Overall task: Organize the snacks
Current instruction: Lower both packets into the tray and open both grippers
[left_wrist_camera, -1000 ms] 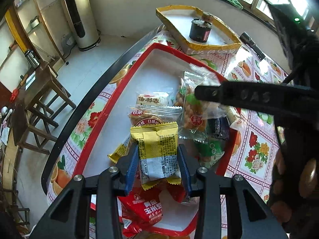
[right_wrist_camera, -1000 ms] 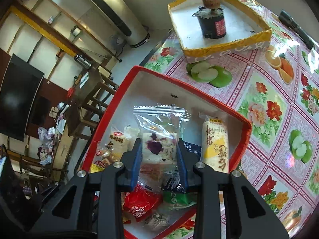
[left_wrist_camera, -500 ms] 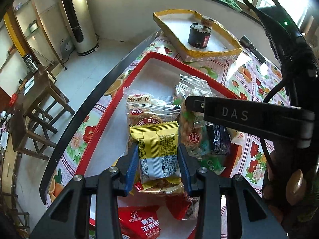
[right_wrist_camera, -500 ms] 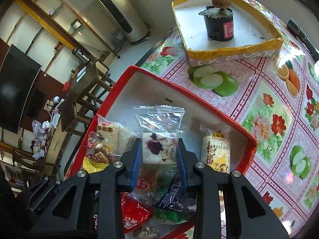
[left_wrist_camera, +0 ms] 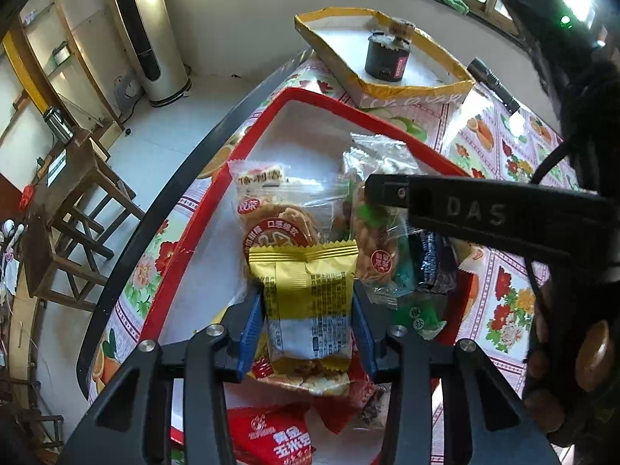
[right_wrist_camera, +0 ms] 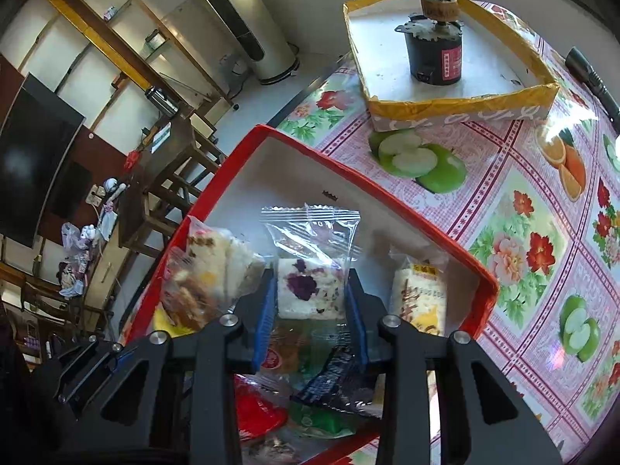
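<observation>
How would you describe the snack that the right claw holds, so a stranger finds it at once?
Look in the red-rimmed tray on the flowered tablecloth. Between the right claw pads sits a clear packet. Unlike its neighbours, it shows a white cake block with purple spots.

Glossy crinkled foil yellow packet (left_wrist_camera: 308, 302)

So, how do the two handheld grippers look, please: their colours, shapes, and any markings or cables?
Both are black plastic with angular, cut-out fingers, silver screws and blue ribbed pads. In the left wrist view the right gripper shows raised "DAS" lettering on its side, a black cable and a green light.
</observation>
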Tool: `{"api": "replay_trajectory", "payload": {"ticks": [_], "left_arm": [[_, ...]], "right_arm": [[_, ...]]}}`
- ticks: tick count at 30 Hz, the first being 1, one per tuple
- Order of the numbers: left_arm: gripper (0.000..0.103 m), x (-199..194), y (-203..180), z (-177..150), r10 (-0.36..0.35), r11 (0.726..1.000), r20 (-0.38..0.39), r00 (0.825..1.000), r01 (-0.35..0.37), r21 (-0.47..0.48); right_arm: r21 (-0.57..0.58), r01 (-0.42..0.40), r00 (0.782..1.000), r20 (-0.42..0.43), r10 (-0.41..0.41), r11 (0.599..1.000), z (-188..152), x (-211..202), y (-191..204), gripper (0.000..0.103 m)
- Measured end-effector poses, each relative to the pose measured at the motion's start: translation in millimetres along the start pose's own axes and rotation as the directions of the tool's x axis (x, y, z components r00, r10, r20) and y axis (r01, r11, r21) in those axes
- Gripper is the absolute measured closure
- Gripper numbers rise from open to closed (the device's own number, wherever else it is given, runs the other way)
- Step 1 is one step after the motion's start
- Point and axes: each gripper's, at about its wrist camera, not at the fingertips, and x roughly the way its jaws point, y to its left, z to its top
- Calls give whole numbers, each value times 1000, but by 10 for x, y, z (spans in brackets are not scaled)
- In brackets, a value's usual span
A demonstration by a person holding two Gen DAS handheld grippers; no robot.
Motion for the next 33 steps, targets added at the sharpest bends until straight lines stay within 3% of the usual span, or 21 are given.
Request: {"api": "replay_trajectory", "payload": {"ticks": [16, 20, 33], "left_arm": [[58, 31, 10, -17, -8, 1000, -7, 1000, 8, -6], [55, 24, 2, -88, -9, 1000, -12, 1000, 9, -7], [50, -46, 29, -337, -2, 1000, -10, 1000, 2, -7]], "right_arm": [[-21, 9, 1000, -10, -9, 1000, 58, 24, -67, 66], [-35, 11, 1000, -10, -11, 999, 11, 19, -23, 60], [-95, 24, 999, 26, -22, 995, -93, -108, 96, 57]]}}
